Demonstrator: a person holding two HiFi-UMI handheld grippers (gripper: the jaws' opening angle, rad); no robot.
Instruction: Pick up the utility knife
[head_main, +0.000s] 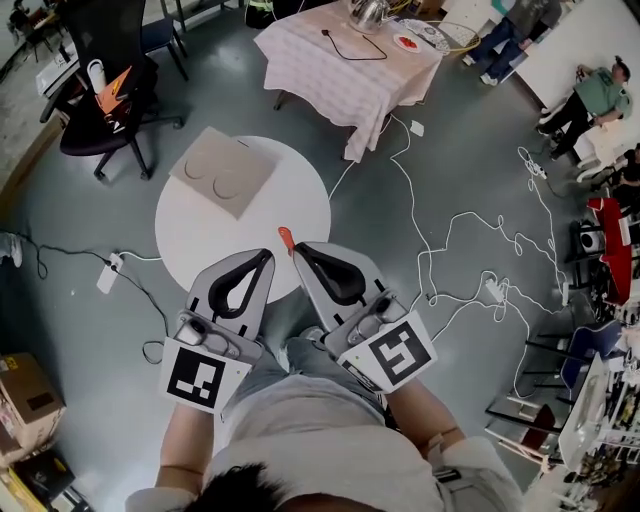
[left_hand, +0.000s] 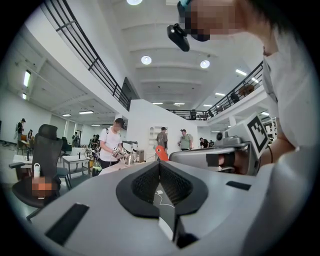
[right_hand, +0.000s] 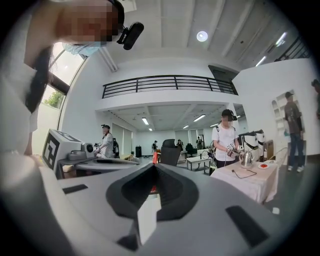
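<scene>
The right gripper (head_main: 296, 248) has its jaws pressed together on the utility knife (head_main: 285, 238). They pinch it near one end, so only a short orange stub pokes out past the tips. The knife is off the round white table (head_main: 185, 250), above its near edge. Just to its left the left gripper (head_main: 267, 253) has its jaws closed on nothing.

The pick-up looks all but done. To finish it well, I would hold the pinch firm and the gripper level, since so small a bite at the tips could let the knife pivot or slip. The left gripper is best held clear of the orange end.

A beige board (head_main: 222, 172) lies on the table's far side, well apart from both.

Only the head view shows the table and board. The right gripper view adds a glimpse of orange inside the hollow behind the tips. The left gripper view catches the knife (left_hand: 161, 152) from the side, slanting up beyond the right gripper's body.
</scene>
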